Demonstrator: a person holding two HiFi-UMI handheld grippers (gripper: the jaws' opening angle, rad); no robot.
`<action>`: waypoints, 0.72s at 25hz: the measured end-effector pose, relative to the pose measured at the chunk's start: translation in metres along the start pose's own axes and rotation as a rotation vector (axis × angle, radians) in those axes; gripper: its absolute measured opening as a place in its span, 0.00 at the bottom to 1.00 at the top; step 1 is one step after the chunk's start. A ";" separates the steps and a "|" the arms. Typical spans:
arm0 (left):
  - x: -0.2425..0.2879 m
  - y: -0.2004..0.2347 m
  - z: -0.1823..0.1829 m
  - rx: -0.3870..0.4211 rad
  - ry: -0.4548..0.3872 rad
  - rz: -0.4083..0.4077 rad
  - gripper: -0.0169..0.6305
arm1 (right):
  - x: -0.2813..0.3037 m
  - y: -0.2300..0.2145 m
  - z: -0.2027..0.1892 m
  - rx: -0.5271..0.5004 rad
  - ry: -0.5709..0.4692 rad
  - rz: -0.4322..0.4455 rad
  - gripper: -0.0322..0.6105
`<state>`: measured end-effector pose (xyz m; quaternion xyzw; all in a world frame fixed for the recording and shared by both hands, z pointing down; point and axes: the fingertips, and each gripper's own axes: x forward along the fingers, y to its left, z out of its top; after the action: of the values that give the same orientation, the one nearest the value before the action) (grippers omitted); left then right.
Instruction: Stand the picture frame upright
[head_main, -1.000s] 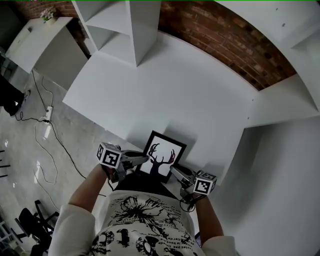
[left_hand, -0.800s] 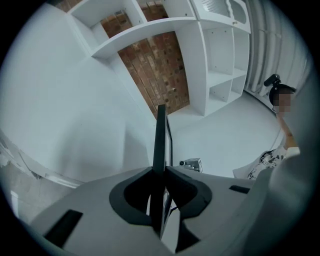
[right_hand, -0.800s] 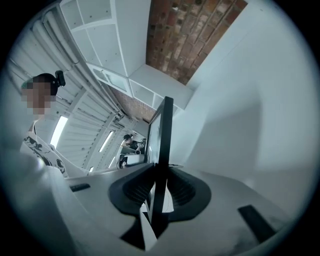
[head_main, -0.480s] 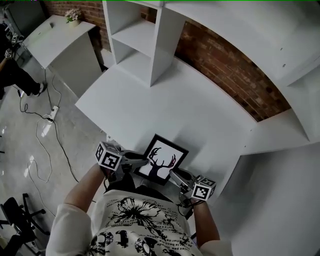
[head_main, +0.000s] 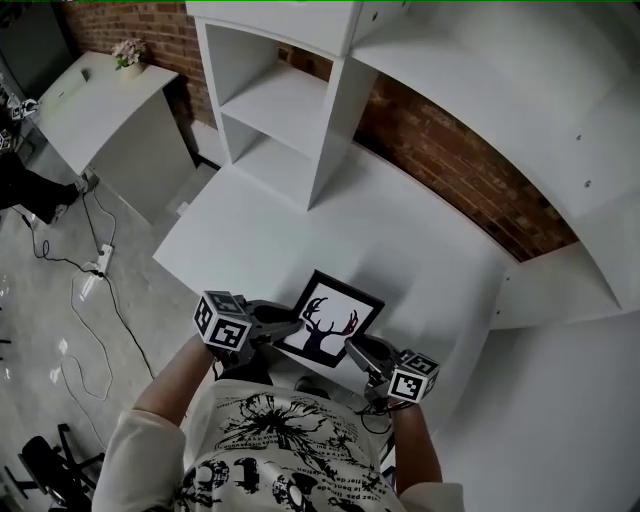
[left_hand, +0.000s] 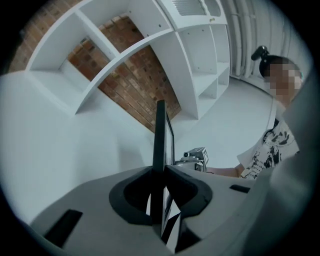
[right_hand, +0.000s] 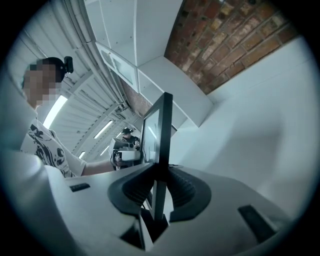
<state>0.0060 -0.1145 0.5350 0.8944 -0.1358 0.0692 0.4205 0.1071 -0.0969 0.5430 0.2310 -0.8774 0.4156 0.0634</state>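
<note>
A black picture frame (head_main: 330, 322) with a deer-head print is held over the near edge of the white table (head_main: 400, 250). My left gripper (head_main: 290, 322) is shut on the frame's left edge, and my right gripper (head_main: 352, 347) is shut on its lower right edge. In the left gripper view the frame's edge (left_hand: 160, 145) stands between the pressed pads, with the left gripper (left_hand: 161, 176) closed around it. The right gripper view shows the frame (right_hand: 161, 135) edge-on, clamped by the right gripper (right_hand: 160, 175). Whether the frame's lower edge touches the table is unclear.
A white open shelf unit (head_main: 290, 100) stands at the back of the table against a brick wall (head_main: 470, 170). A second white table (head_main: 100, 95) with a small flower pot (head_main: 127, 52) is at far left. Cables (head_main: 85, 290) lie on the floor to the left.
The head view has tilted up, showing more of the shelf unit. The frame and both grippers keep the same grip and have shifted only slightly.
</note>
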 end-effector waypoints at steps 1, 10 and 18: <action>-0.006 0.005 0.008 0.037 0.017 0.007 0.17 | 0.008 0.000 0.006 0.001 -0.008 -0.012 0.18; -0.059 0.072 0.085 0.179 0.081 0.001 0.18 | 0.093 0.010 0.077 -0.040 -0.106 -0.108 0.18; -0.081 0.136 0.124 0.281 0.117 0.087 0.22 | 0.155 -0.009 0.114 -0.096 -0.122 -0.263 0.18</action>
<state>-0.1108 -0.2785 0.5368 0.9321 -0.1388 0.1576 0.2952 -0.0166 -0.2432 0.5221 0.3654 -0.8608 0.3462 0.0747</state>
